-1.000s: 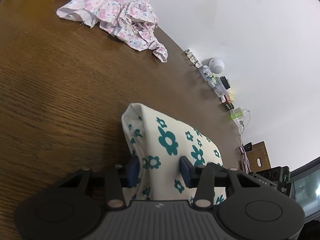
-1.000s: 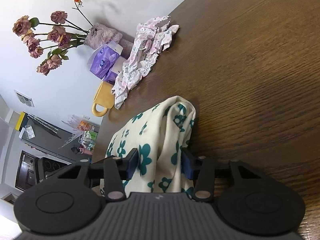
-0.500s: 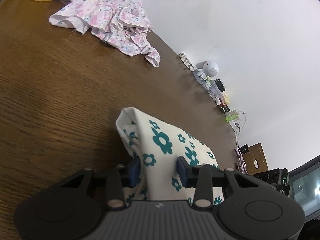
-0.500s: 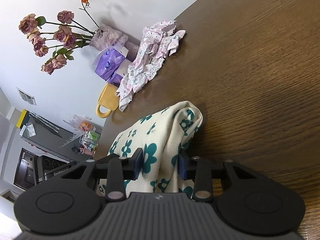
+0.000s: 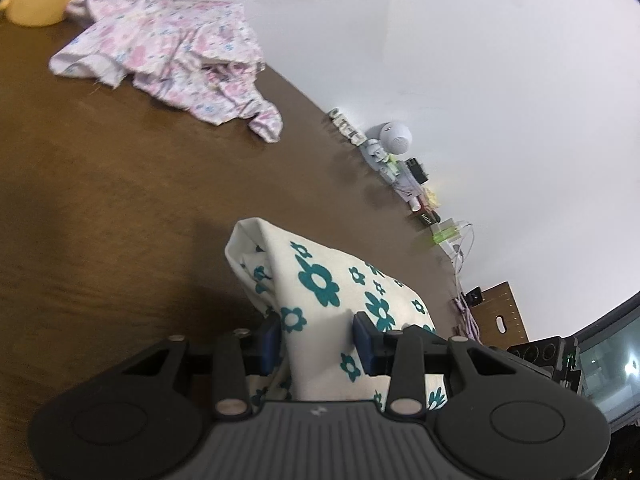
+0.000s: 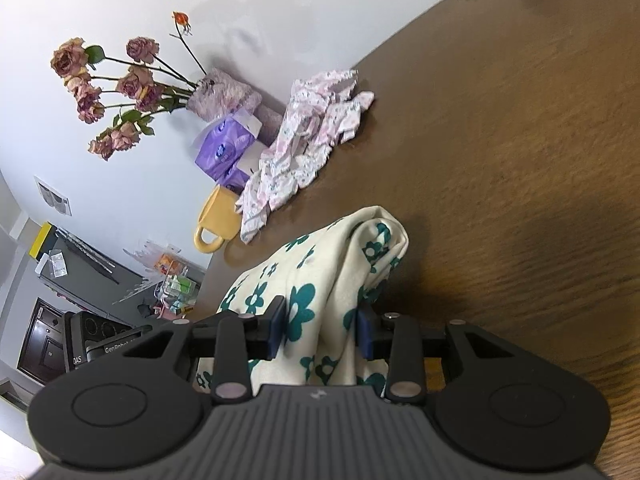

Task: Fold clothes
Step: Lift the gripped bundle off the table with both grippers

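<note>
A cream cloth with teal flowers [image 5: 320, 280] is pinched between the blue pads of my left gripper [image 5: 316, 340], which is shut on it. Its bunched corner sticks out ahead of the fingers, above the dark wooden table [image 5: 100, 200]. In the right wrist view the same cream cloth [image 6: 332, 272] is held by my right gripper [image 6: 320, 336], also shut on it, and its fold droops forward past the fingertips. A crumpled pink floral garment [image 5: 172, 56] lies at the table's far side, also seen as the pink garment [image 6: 308, 148] in the right wrist view.
A yellow mug [image 6: 216, 220], purple tissue packs [image 6: 228, 148] and a vase of dried roses [image 6: 216, 92] stand by the wall beside the pink garment. Small gadgets and cables [image 5: 400, 168] line the table's far edge. Bare wood [image 6: 520, 140] spreads to the right.
Both grippers have lifted and drawn back with the cream cloth still held; the pink garment and the wall items now sit lower and nearer the middle of each view.
</note>
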`<state>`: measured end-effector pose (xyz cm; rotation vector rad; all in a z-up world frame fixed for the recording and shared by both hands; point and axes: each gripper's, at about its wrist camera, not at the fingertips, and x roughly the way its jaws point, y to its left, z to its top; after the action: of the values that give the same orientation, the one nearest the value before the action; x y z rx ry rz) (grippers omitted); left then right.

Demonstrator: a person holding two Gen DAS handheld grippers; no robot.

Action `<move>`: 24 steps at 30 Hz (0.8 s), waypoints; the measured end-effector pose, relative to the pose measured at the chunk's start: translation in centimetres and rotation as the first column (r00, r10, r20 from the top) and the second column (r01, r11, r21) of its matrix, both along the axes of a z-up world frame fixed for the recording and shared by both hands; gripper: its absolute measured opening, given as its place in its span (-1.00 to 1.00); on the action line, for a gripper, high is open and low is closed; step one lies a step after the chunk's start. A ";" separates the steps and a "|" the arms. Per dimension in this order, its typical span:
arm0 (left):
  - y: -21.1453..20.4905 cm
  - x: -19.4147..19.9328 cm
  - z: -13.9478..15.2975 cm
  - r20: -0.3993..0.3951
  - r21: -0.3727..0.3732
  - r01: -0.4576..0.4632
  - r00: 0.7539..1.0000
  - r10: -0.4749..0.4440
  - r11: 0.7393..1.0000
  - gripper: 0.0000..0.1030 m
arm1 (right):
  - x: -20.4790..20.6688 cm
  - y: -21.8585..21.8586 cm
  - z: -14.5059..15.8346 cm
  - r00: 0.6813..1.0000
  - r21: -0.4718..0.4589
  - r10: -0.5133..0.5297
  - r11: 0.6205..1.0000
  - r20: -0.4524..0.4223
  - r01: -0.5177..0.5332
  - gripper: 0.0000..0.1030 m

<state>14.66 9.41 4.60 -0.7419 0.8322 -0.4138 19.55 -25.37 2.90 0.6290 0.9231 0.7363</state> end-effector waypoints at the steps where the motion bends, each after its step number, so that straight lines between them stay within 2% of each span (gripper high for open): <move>1: -0.2 0.1 0.2 0.006 0.000 0.002 1.000 -0.002 1.000 -0.30 | 0.1 -0.2 0.4 1.000 -0.001 -0.002 1.000 0.008 0.002 -0.32; 5: -0.8 0.8 1.3 0.029 -0.002 0.009 1.000 -0.009 1.000 -0.30 | 0.5 -0.7 2.0 0.999 -0.003 -0.007 1.000 0.043 0.007 -0.32; 12: -1.9 4.2 4.7 0.081 0.005 0.000 0.997 0.000 1.000 -0.30 | 2.5 -1.5 5.6 0.993 0.010 -0.018 1.000 0.115 0.017 -0.32; 24: -4.1 10.4 10.5 0.174 0.027 -0.018 0.985 0.013 0.999 -0.30 | 8.1 -2.6 11.5 0.976 0.000 -0.055 0.998 0.213 0.056 -0.32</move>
<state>25.10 5.28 15.09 -0.6751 0.6661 -0.4452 27.65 -27.98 14.37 0.5560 0.7076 0.7351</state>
